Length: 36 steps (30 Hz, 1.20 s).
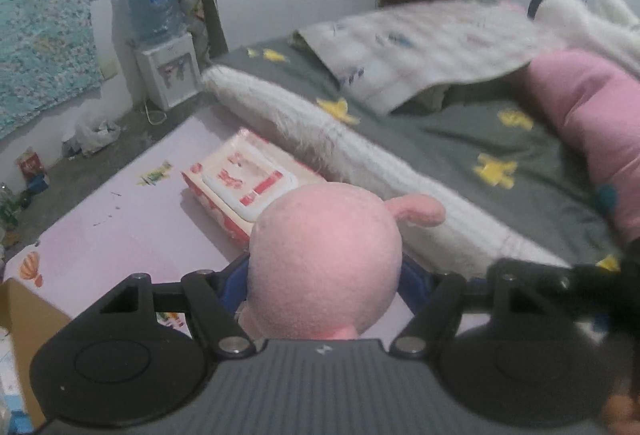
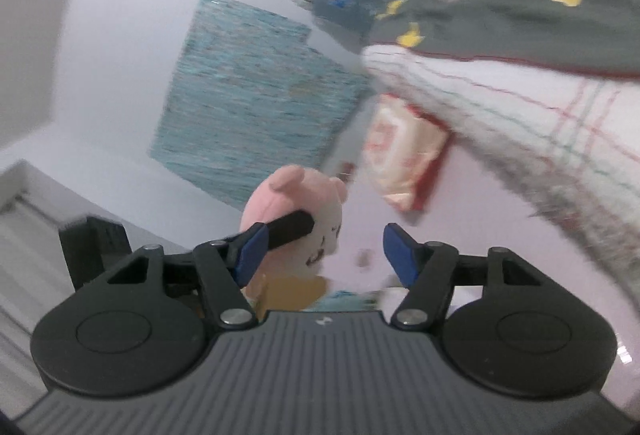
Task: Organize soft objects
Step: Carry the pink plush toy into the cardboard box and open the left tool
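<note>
My left gripper (image 1: 324, 275) is shut on a pink plush toy (image 1: 326, 255), whose round head fills the gap between the blue pads; one small ear sticks out to the right. The same pink plush toy (image 2: 280, 195) shows in the tilted right wrist view, held by the left gripper's black finger. My right gripper (image 2: 324, 253) is open and empty, with its blue pads (image 2: 398, 251) well apart, a little away from the toy. A long pink bolster pillow (image 1: 592, 123) and a white plush (image 1: 576, 15) lie on the bed.
A pack of wet wipes (image 1: 248, 179) lies on the lilac mat (image 1: 120, 235) beside the bed's white furry edge (image 1: 360, 155). The grey star-patterned sheet (image 1: 460, 139) carries a folded pale blanket (image 1: 420, 47). A water dispenser (image 1: 160, 35) stands at the wall. A cardboard box (image 1: 16, 315) is at left.
</note>
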Each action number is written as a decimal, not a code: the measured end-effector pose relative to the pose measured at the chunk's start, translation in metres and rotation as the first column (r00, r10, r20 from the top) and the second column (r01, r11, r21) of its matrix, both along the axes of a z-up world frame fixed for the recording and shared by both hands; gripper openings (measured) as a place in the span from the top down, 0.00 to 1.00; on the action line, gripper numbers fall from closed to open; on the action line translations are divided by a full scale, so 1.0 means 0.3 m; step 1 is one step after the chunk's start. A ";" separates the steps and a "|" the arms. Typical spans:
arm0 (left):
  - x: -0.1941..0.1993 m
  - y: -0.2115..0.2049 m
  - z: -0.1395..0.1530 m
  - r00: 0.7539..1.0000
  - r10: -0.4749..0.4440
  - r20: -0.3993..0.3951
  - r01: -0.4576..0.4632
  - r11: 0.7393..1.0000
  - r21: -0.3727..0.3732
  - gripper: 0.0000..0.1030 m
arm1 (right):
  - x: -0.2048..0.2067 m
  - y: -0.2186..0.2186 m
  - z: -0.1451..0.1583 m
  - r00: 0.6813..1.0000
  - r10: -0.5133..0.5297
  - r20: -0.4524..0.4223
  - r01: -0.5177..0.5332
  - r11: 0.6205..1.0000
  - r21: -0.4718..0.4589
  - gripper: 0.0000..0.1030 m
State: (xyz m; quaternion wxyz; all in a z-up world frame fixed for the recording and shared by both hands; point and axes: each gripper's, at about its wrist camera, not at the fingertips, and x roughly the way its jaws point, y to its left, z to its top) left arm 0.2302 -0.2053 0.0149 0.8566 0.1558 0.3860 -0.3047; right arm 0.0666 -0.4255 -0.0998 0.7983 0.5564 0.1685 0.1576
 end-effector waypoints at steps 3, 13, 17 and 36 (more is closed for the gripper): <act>-0.060 0.074 0.073 1.000 0.015 -0.010 -0.016 0.998 -0.057 0.28 | -0.009 0.023 0.038 0.998 0.029 0.047 -0.032 0.998 0.049 0.49; -0.258 0.416 0.248 0.982 0.158 -0.101 -0.179 0.951 -0.254 0.27 | 0.009 0.293 0.243 0.951 0.284 0.125 -0.288 0.958 0.015 0.54; -0.334 0.586 0.310 0.961 0.267 -0.067 -0.275 0.920 -0.279 0.27 | 0.058 0.443 0.314 0.900 0.415 0.129 -0.417 0.909 -0.014 0.55; -0.150 1.256 -0.116 0.690 0.503 -0.520 -0.685 0.686 -0.245 0.27 | 0.130 0.807 0.354 0.834 0.547 -0.078 -0.552 0.819 -0.157 0.53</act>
